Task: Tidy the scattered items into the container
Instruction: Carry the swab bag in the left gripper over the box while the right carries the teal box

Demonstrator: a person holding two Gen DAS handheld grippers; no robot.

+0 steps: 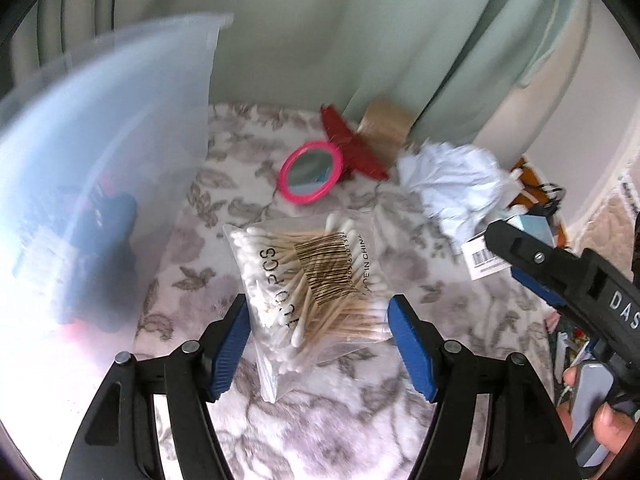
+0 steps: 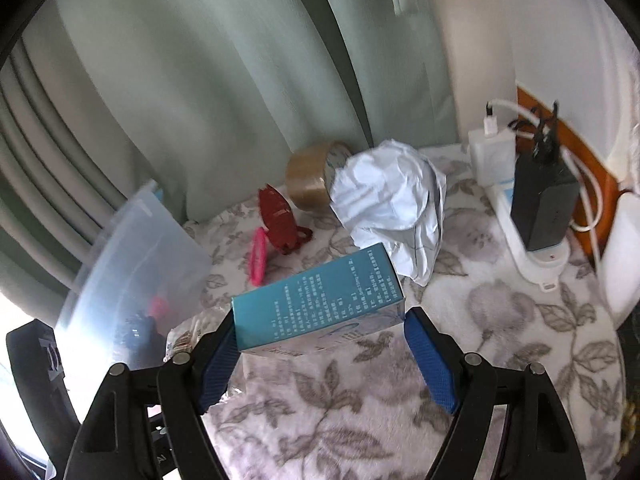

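Right wrist: crumpled paper (image 2: 394,212) (tape roll (image 2: 310,184) behind) beyond blue box (image 2: 316,304)

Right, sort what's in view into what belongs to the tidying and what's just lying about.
For the job:
clear plastic container
bag of wooden cotton swabs
blue cardboard box
round pink-framed mirror
red hair claw
brown tape roll
crumpled white paper

Lying about:
white power strip
black charger
white charger
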